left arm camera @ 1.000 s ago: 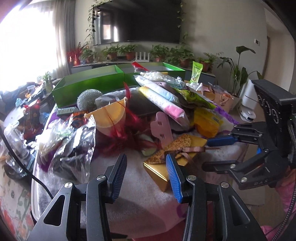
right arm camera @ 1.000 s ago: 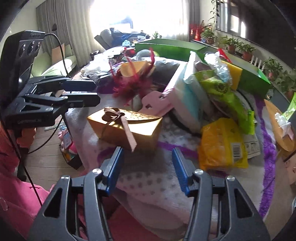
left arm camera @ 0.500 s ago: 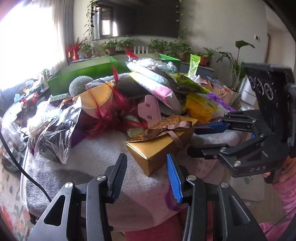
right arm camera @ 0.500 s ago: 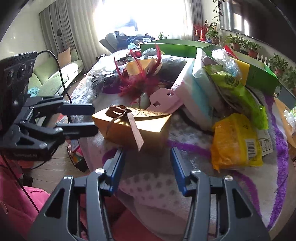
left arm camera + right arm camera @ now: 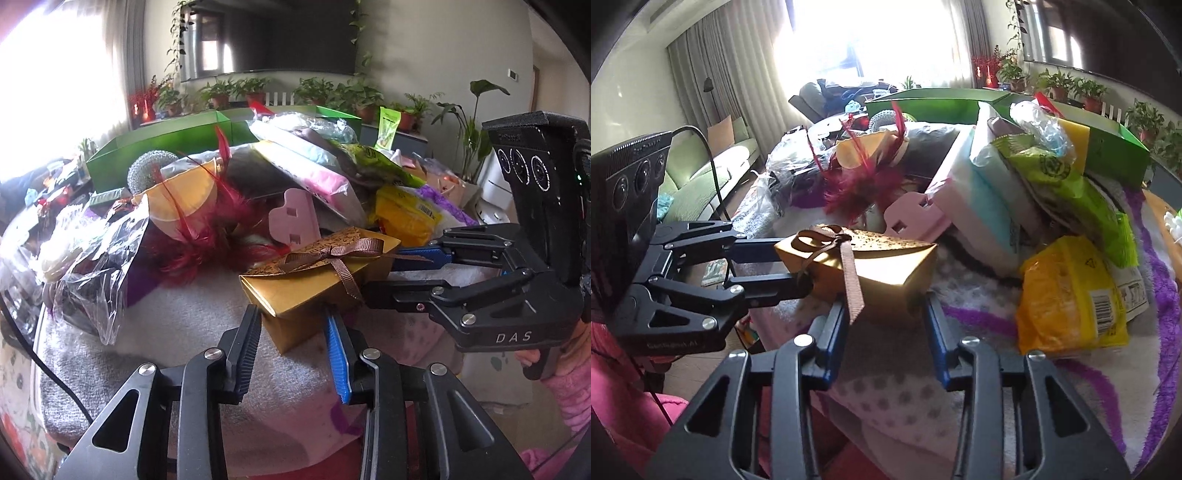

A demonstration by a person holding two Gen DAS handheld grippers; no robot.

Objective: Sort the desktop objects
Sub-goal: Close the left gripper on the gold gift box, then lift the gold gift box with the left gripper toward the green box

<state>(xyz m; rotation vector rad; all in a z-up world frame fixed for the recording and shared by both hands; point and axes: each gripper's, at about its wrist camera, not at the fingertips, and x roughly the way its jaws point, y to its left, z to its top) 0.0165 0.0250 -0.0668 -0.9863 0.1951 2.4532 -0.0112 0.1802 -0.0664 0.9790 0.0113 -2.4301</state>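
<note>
A gold gift box [image 5: 314, 284] with a brown ribbon bow lies on the grey towel at the near edge of the cluttered table; it also shows in the right wrist view [image 5: 871, 266]. My left gripper [image 5: 295, 332] is open, its fingers on either side of the box's near corner. My right gripper [image 5: 884, 314] is open too, its fingers flanking the box's other end. Each gripper shows in the other's view, the right one [image 5: 384, 273] at the box's right end and the left one [image 5: 783, 262] at its left end.
Behind the box lie a pink clip [image 5: 293, 218], red feathers [image 5: 210, 240], a yellow packet [image 5: 406, 218], pastel packs [image 5: 306, 166], a clear bag [image 5: 99, 266] and a metal scourer [image 5: 147, 173]. Green boxes [image 5: 159, 144] stand at the back. The table edge runs close below the grippers.
Both grippers have moved in towards the gold box from opposite ends and now straddle it. The box looks tilted differently from before. Both stay open.
</note>
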